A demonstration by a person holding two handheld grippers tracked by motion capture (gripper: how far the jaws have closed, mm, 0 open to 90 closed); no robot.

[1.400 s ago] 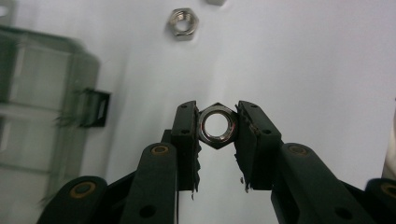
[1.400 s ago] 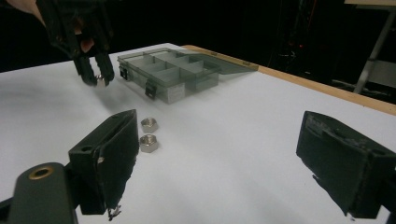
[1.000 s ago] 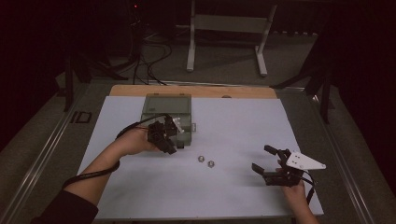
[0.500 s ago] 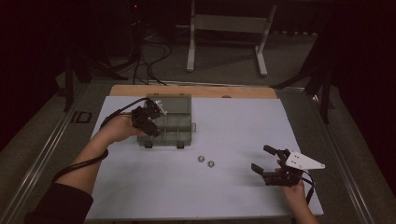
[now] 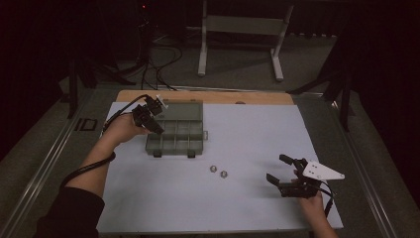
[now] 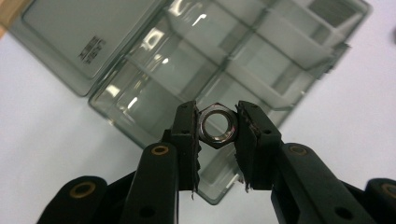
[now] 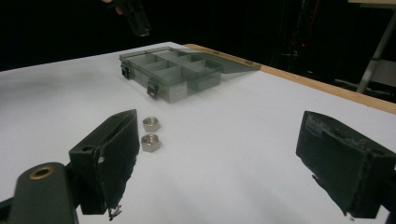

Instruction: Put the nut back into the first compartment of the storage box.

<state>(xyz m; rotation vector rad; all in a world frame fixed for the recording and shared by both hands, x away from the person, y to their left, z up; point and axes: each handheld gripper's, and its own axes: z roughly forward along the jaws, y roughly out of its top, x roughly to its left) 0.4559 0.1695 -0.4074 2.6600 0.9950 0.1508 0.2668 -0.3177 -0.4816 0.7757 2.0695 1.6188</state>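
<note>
A clear grey compartment box (image 5: 176,135) with its lid open lies at the back left of the white mat; it also appears as the box (image 6: 196,70) and the box (image 7: 173,74). My left gripper (image 5: 151,121) hovers over the box's left end, shut on a steel hex nut (image 6: 215,125) held above a compartment. Two more hex nuts (image 5: 218,171) lie side by side on the mat, seen again as nuts (image 7: 151,134). My right gripper (image 5: 282,171) stands open near the front right, nothing between its fingers.
The white mat (image 5: 247,134) covers a wooden table whose edge (image 5: 208,96) shows at the back. A white metal stand (image 5: 242,29) and cables sit on the floor beyond. Dark rails run along both table sides.
My left gripper has moved from the front of the box back and to the left, over the box's left end. The right gripper has stayed put.
</note>
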